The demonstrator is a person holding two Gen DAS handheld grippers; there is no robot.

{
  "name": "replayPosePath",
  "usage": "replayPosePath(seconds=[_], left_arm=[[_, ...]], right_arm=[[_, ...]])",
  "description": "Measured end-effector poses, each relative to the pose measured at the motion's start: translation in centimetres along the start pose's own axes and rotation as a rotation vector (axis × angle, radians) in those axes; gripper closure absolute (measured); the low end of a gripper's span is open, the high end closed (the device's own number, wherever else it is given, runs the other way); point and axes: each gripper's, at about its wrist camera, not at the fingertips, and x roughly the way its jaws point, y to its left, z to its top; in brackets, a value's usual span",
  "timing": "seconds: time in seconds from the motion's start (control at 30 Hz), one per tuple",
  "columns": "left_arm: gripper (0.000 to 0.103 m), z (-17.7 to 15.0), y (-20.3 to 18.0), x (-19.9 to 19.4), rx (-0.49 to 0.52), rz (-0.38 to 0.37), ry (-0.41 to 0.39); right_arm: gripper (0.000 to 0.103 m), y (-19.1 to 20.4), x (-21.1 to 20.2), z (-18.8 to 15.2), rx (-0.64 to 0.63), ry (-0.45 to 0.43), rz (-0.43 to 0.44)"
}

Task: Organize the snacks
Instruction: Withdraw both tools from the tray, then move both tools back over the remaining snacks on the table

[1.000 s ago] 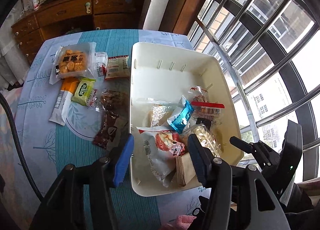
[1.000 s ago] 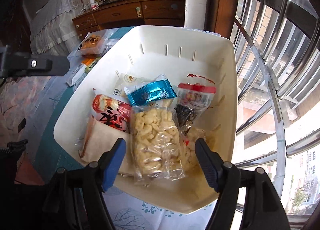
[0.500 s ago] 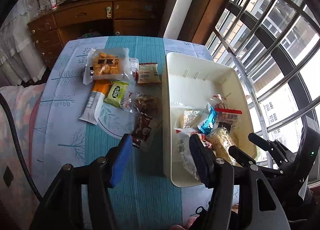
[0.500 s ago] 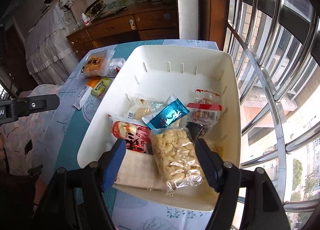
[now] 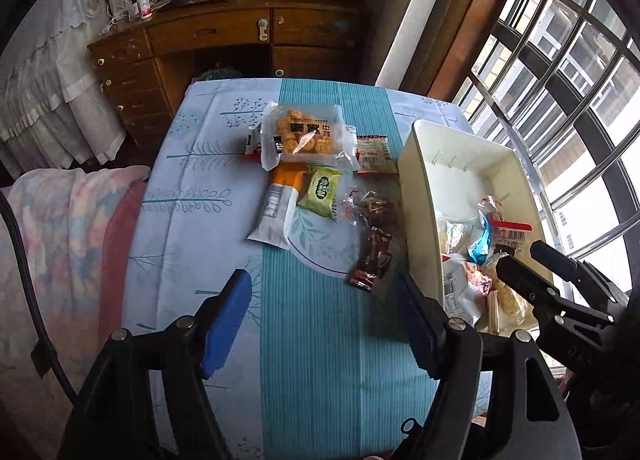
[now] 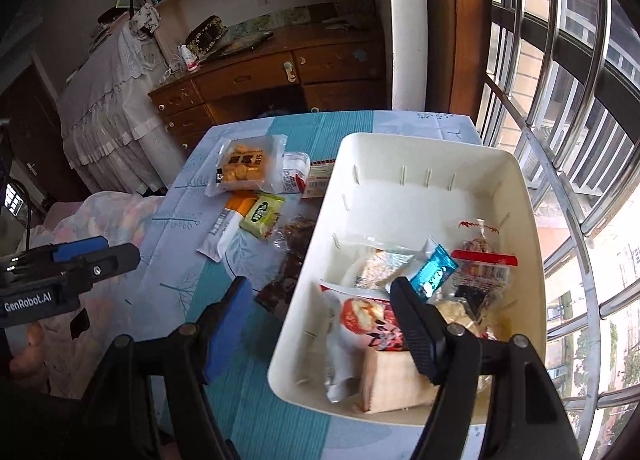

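1. Left gripper [image 5: 326, 324]: held above the surface [image 5: 320, 360], which is covered by a blue patterned cloth. Its fingers [image 5: 226, 318] stand apart with nothing between them and have just been opening wider.
2. Loose snacks on the surface, left of the bin: a clear biscuit pack [image 5: 304, 135] farthest away; a red-and-white packet [image 5: 374, 153] just beside it on the right; nearer, an orange-and-white wrapper [image 5: 278, 205] and a green packet [image 5: 320, 191] side by side.
3. Still on the surface, close along the bin's left wall: a clear bag of brown pieces [image 5: 374, 207], and below it a dark brown wrapper [image 5: 370, 262].
4. White bin [image 6: 420, 155]: a rectangular plastic tub with an open top, its far half bare.
5. Contents of the bin, gathered in its near half: a red-printed white pouch [image 6: 356, 316], a tan packet [image 6: 394, 384] at the near wall, a silvery packet [image 6: 380, 266], a blue wrapper [image 6: 434, 274] and a red-topped clear bag [image 6: 482, 266].
6. Right gripper [image 6: 322, 326]: fingers apart and gripping nothing; one over the surface, the other over the bin.
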Motion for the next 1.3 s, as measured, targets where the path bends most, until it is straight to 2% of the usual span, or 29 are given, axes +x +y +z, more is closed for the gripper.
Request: replayPosePath(seconds=[0.33,0.5,0.8,0.97,1.07,1.23,1.3], left_arm=[[0.032,1.1,5.2,-1.0,0.085,-0.013,-0.017],[0.029,2.0,7.6,-1.4,0.132,-0.021,-0.033],[0.028,4.0,11.0,-1.1,0.198,-0.061,-0.039],[0.027,5.5,11.7,0.0,0.189,-0.103,-0.025],[0.027,6.2,11.3,0.9,0.188,-0.102,-0.009],[0.025,7.5,10.3,2.1,0.175,-0.121,0.011],[0.024,7.9,9.9,2.7,0.168,-0.124,0.021]], right_arm=[[0.031,5.6,1.1,0.8,0.088,-0.020,-0.002],[0.031,7.8,1.4,0.9,0.154,-0.057,0.001],[0.031,10.6,3.1,-0.3,0.293,-0.114,-0.064],[0.031,11.5,3.4,-1.8,0.422,-0.150,-0.173],[0.031,12.1,3.6,-2.8,0.476,-0.147,-0.223],[0.031,13.4,4.5,-3.8,0.475,-0.138,-0.272],[0.031,14.0,5.0,-4.0,0.459,-0.124,-0.344]])
